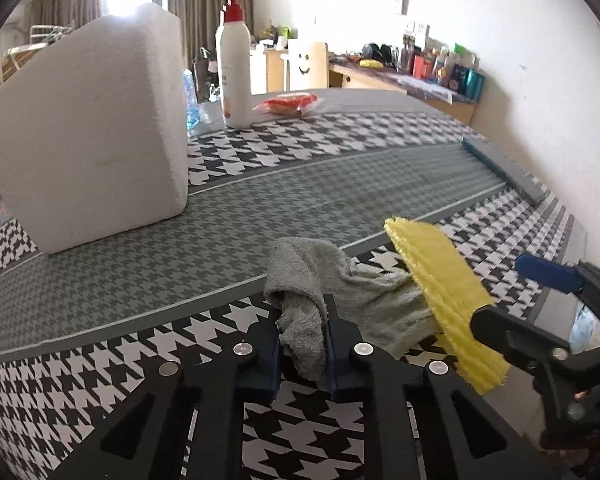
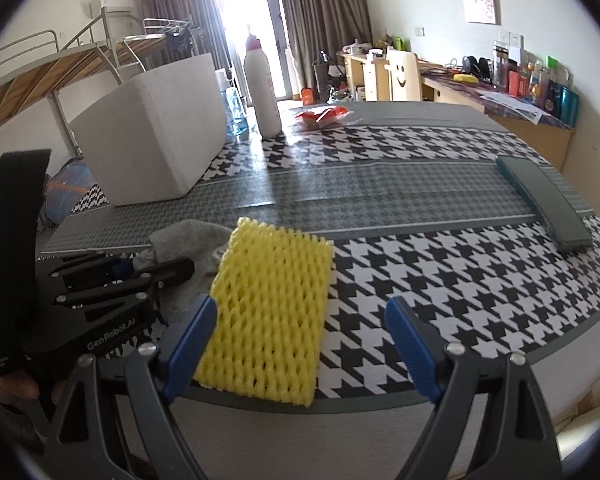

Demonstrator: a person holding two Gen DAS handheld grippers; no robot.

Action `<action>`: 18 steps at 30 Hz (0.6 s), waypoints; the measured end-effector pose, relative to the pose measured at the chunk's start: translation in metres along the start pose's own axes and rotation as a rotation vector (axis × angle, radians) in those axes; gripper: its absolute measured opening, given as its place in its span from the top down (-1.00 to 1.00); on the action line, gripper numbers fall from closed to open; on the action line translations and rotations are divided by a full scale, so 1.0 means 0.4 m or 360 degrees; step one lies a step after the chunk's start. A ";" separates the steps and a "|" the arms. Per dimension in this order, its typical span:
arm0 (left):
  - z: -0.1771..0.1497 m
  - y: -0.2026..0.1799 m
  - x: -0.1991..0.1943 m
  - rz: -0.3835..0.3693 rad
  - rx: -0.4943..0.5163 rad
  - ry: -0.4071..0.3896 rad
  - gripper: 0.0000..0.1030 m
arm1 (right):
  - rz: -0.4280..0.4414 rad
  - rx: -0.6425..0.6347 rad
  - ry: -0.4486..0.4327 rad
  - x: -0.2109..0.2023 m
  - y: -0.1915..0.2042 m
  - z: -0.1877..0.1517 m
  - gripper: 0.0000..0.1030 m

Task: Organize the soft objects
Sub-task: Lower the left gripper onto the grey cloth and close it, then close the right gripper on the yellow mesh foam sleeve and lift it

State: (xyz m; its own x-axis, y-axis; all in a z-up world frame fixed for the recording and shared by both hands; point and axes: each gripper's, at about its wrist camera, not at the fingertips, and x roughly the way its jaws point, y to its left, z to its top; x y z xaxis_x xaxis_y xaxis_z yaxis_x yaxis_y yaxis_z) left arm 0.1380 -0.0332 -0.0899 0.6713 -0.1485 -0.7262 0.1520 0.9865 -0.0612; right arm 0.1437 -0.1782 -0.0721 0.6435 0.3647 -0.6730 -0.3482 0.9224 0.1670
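My table (image 1: 380, 168), under its black-and-white houndstooth cloth with grey bands, fills both views. Far on the left stands a big white foam box (image 1: 88, 136), and just right of it a white pump bottle (image 1: 233, 64) with a red top. A red packet (image 1: 290, 103) lies far back near the bottle, and a dark green flat case (image 2: 544, 202) rests at the right edge.

Near me, the yellow foam net (image 2: 268, 316) lies flat on the cloth, its left edge overlapping the grey towel (image 1: 340, 292). The towel is crumpled to the left of the net.

My left tongs (image 1: 303, 344) are pressed together, pinching a bunched fold of the grey towel between the blue pads. My right tongs (image 2: 300, 344) stand spread wide over the net's near end, the left pad just beside its edge, gripping nothing.
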 end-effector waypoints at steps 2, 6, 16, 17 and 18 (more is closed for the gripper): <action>-0.002 0.003 -0.022 -0.0018 -0.0013 -0.0036 0.66 | -0.0012 0.0003 -0.0001 -0.003 0.000 -0.001 -0.73; -0.002 0.017 -0.055 0.0004 -0.0038 -0.0100 0.66 | -0.0007 0.0001 0.0000 -0.004 0.002 0.000 -0.73; -0.024 0.034 -0.076 0.0019 -0.0062 -0.0119 0.66 | -0.0009 -0.0070 0.0073 0.024 0.041 -0.008 -0.51; -0.026 0.036 -0.079 0.0020 -0.0062 -0.0121 0.66 | -0.0009 -0.0069 0.0095 0.030 0.040 -0.009 -0.46; -0.027 0.037 -0.081 0.0021 -0.0062 -0.0123 0.66 | -0.0016 -0.0068 0.0109 0.032 0.040 -0.012 -0.41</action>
State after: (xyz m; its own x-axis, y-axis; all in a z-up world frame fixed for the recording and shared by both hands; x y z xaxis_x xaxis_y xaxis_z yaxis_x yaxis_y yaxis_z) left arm 0.1105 -0.0131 -0.0746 0.7272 -0.1390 -0.6723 0.1155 0.9901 -0.0798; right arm 0.1431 -0.1593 -0.0815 0.5998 0.3444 -0.7223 -0.3714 0.9193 0.1299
